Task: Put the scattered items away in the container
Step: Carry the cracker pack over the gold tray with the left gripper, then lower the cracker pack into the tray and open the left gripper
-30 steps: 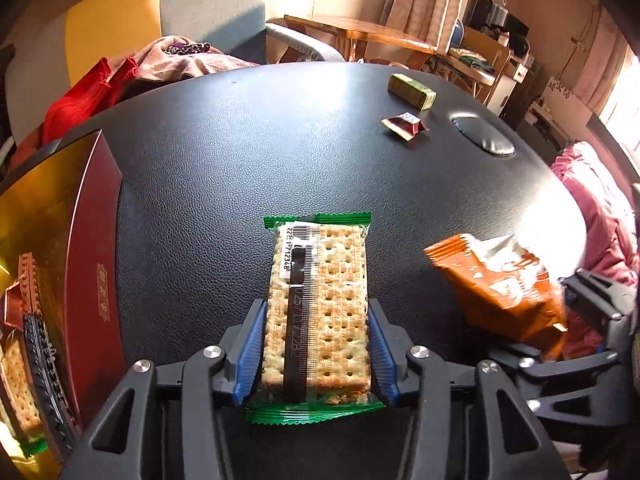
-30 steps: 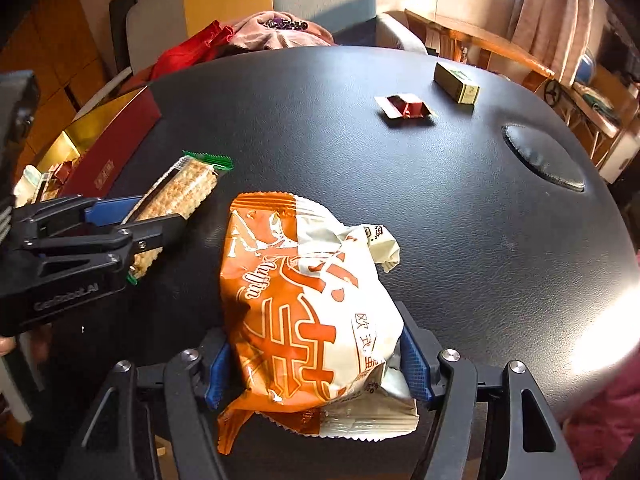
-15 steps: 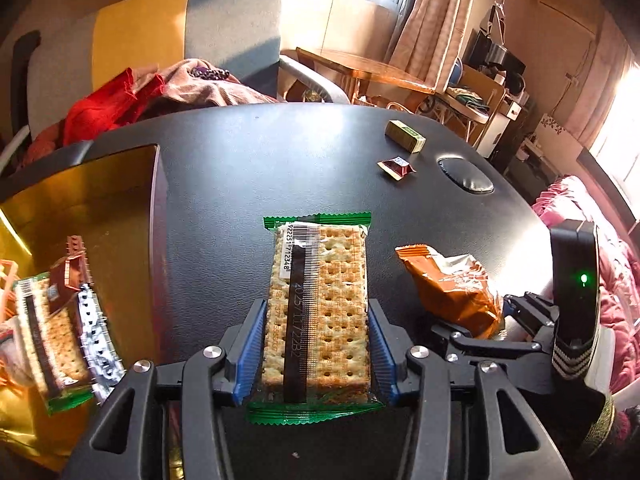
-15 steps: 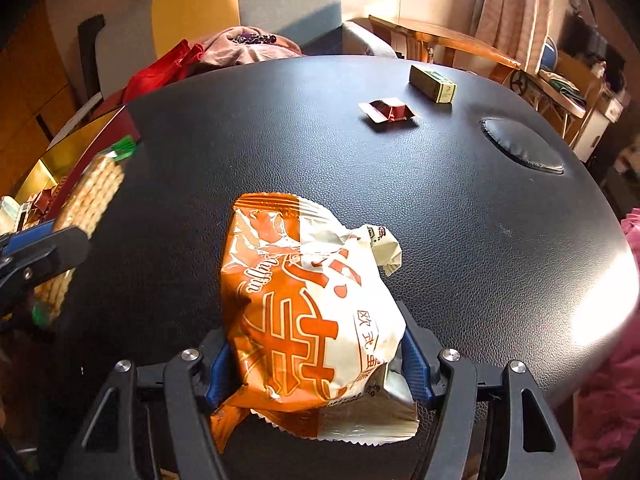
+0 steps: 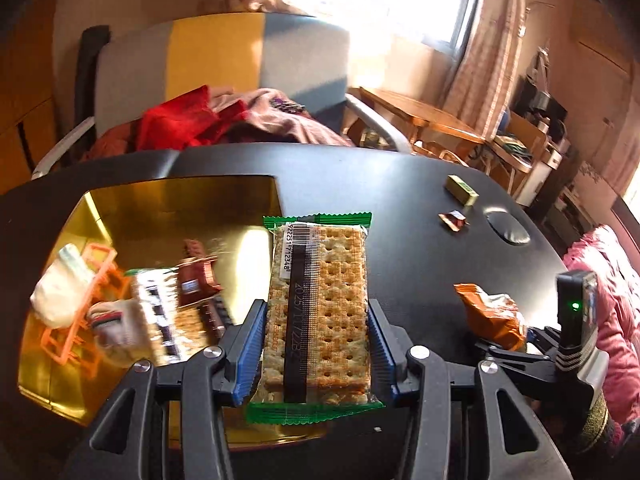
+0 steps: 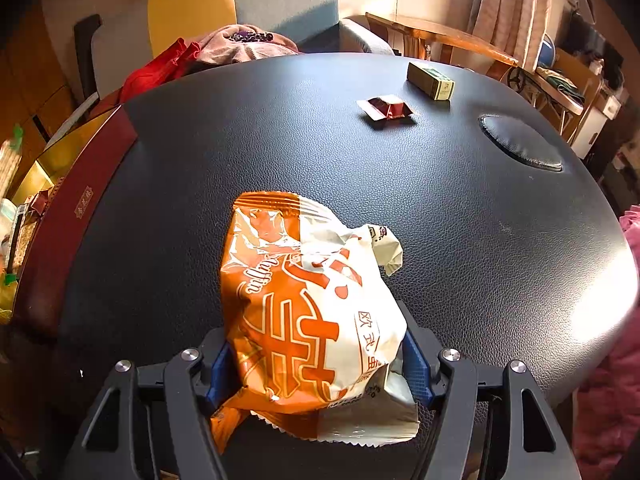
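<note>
My left gripper point(image 5: 318, 344) is shut on a green-edged cracker pack point(image 5: 318, 312) and holds it above the right edge of the gold-lined box point(image 5: 168, 208), which has several snacks inside. My right gripper point(image 6: 316, 364) is shut on an orange and white snack bag point(image 6: 308, 308) above the black table; this bag also shows in the left wrist view point(image 5: 490, 312). The box's dark red wall point(image 6: 76, 208) lies at the left in the right wrist view. A small red wrapper point(image 6: 386, 107) and a green-yellow box point(image 6: 431, 80) lie at the table's far side.
The round black table point(image 6: 440, 200) has a padded oval dent point(image 6: 520, 142) at its far right. A chair with red and pink clothes point(image 5: 216, 120) stands behind the table. A pink cloth point(image 5: 612, 280) lies off the right edge.
My left gripper has carried the cracker pack left and up, from over the table to above the box's right edge. My right gripper still holds the snack bag and has moved little.
</note>
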Motion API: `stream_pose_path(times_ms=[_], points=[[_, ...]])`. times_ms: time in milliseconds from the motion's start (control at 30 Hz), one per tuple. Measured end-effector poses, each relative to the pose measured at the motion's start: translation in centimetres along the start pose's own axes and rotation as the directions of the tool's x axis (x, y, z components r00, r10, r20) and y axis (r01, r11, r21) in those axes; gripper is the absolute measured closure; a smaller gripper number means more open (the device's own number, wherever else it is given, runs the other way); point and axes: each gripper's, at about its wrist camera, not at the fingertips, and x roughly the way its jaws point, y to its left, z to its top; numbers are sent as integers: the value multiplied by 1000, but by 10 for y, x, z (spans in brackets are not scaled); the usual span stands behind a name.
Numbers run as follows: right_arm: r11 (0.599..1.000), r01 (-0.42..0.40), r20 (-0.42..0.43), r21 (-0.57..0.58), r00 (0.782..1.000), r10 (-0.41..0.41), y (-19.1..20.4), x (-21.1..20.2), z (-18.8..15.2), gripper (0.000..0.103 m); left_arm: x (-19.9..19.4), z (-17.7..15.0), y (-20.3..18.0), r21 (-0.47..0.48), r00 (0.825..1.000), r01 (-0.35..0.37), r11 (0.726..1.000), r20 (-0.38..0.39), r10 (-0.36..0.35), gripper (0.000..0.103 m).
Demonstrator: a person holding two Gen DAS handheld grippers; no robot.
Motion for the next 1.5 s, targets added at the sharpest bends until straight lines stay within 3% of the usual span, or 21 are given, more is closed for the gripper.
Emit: stream_pose_path(times_ms=[300,500,833,900,1200,1400,1500], points=[[1000,1,-7,6,1000,-1,0,1,1,34,2,5,78,-129,991,-129,983,1,130,54],[1000,3,-8,10,1000,-3,3,2,1,34,19,4,106,-153,986,-165,974,-37,162,54],[1000,8,-13,4,1000,-8,4,2,1,32,39,6,116,-154,985,-167,974,-73,157,51],[1000,9,-14,4,1000,-9,4,2,1,32,33,5,118,-167,986,-163,972,-61,155,47],[1000,18,1,10,1000,-18,6,1,3,33,-10,-12,125,-206,986,-163,965,-2,166,45],[999,-25,13,49,1000,24,10,2,10,35,-34,-36,118,-190,988,-147,971,12,152,43],[992,-94,17,86,996,92,13,1,14,38,-40,-44,116,-194,990,-137,971,12,142,42]])
